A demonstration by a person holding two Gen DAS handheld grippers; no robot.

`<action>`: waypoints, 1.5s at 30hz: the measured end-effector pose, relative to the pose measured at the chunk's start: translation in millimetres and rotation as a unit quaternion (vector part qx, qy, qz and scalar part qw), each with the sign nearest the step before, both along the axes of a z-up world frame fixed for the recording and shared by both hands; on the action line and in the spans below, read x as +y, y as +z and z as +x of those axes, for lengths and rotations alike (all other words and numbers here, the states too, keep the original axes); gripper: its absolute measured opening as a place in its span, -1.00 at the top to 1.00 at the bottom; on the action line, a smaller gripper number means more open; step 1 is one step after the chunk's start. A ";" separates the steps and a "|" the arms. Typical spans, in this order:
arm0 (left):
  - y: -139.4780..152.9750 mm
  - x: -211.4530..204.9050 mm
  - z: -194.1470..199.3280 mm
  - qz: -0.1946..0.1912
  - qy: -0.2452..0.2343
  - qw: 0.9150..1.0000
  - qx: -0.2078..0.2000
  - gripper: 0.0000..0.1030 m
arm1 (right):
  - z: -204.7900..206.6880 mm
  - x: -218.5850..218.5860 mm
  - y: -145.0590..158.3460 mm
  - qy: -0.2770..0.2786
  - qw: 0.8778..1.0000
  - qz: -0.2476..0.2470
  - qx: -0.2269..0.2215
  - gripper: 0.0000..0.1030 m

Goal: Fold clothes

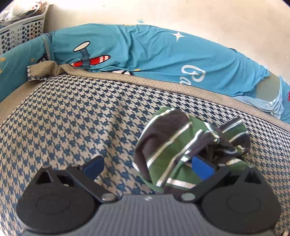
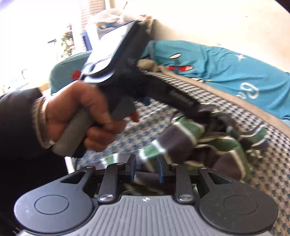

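— What is taking up most of the scene?

— A houndstooth cover (image 1: 63,116) in blue and beige is spreading across the whole surface; a tan mesh border (image 1: 145,79) is running along its far edge; behind that a teal bedsheet (image 1: 145,49) with a red-and-white plane print and white lettering is lying bunched against the pale wall (image 1: 199,14); a white perforated basket (image 1: 21,30) is sitting in the far left corner.

— And the clothing?

— A green and dark striped garment (image 1: 168,143) is lying crumpled on the houndstooth cover, right of centre in the left wrist view; in the right wrist view it is stretching from the middle towards the near edge, partly blurred.

— What are the tongs doing?

— The left gripper (image 1: 147,166) is standing with its jaws spread wide; one blue pad (image 1: 202,168) is touching the folds of the garment, the other is hovering over bare cover. The right gripper (image 2: 146,170) is showing its pads close together with striped cloth passing between them; whether they are actually pinching it I cannot tell, since the cloth there is blurred.

— Is anyone visible?

— A hand (image 2: 81,112) in a dark sleeve (image 2: 16,118) is gripping the grey handle of the left gripper in the right wrist view, its front end reaching down to the garment.
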State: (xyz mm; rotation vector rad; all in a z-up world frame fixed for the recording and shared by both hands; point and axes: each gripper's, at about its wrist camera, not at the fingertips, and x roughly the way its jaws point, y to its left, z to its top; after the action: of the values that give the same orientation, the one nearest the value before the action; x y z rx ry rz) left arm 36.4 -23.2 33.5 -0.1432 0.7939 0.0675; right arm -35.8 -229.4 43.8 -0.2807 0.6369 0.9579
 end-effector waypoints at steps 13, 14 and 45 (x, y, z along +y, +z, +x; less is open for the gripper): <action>-11.7 -28.0 19.4 0.033 -0.036 0.998 -0.025 -1.00 | 76.0 -57.1 -9.0 -0.239 0.971 0.003 0.020 0.38; -12.7 -30.0 21.9 0.035 -0.037 0.998 -0.023 -1.00 | 81.7 -59.5 -11.5 -0.249 0.968 0.004 0.022 0.38; -30.1 -47.2 40.9 0.022 -0.062 0.998 -0.023 -0.23 | 177.4 -42.7 -67.2 -0.321 0.946 0.031 0.039 0.72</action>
State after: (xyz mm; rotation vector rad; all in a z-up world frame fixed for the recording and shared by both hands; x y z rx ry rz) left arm 77.2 -70.4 3.5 -0.0531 0.7541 -0.0347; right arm 141.6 -272.1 -23.4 0.0303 0.7086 0.3593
